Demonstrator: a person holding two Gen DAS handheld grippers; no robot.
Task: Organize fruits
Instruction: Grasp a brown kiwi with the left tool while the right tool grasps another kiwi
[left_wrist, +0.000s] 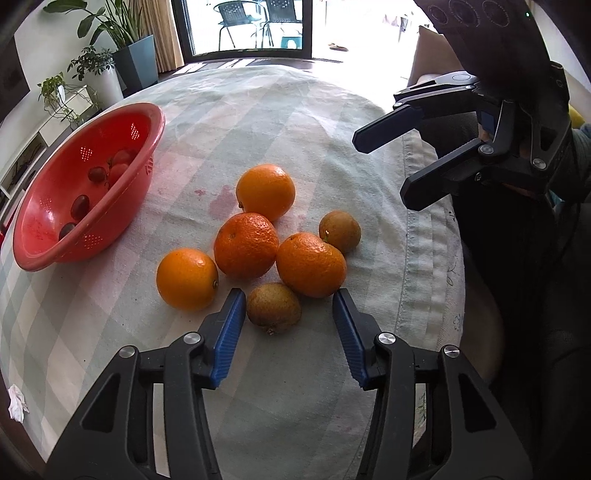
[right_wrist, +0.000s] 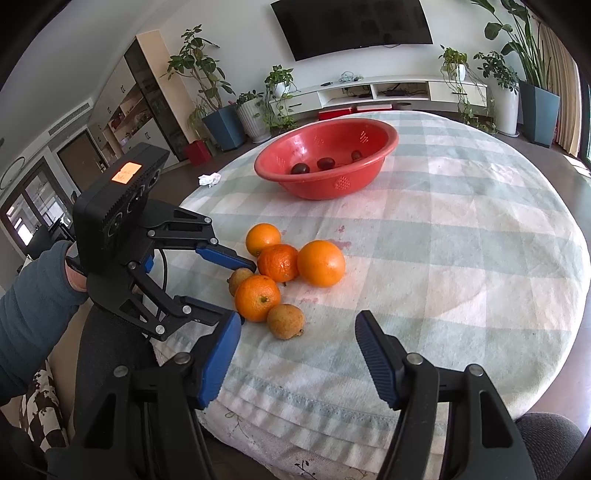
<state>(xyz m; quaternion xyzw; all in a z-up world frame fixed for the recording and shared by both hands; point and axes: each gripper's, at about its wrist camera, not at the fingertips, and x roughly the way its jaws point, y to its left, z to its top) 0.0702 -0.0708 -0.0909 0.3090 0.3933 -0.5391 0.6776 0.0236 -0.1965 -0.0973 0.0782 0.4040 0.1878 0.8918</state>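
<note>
Jaws first: on our left gripper (left_wrist: 289, 304) they stand partly open around a small brown fruit (left_wrist: 273, 308), one blue pad right against its side and the other clear of it with a gap, so nothing is gripped. Our right gripper (right_wrist: 297, 326) hangs above the near edge of the table with its jaws apart and nothing between them; a second small brown fruit (right_wrist: 286, 321) lies on the cloth just ahead of its tips. Around the first brown fruit, four oranges (left_wrist: 245, 245) sit bunched together, touching one another, with the second brown fruit at the pile's outer side. All of them rest on a pale checked tablecloth (left_wrist: 295, 122) that covers a round table and carries a few reddish stains near the fruit. Further out, well apart from the pile, a red bowl (left_wrist: 48, 258) with perforated sides holds several small dark red fruits (left_wrist: 80, 206). A crumpled white tissue (right_wrist: 209, 179) lies near the table's edge beyond the bowl, and potted plants (right_wrist: 199, 70) line the wall behind.
</note>
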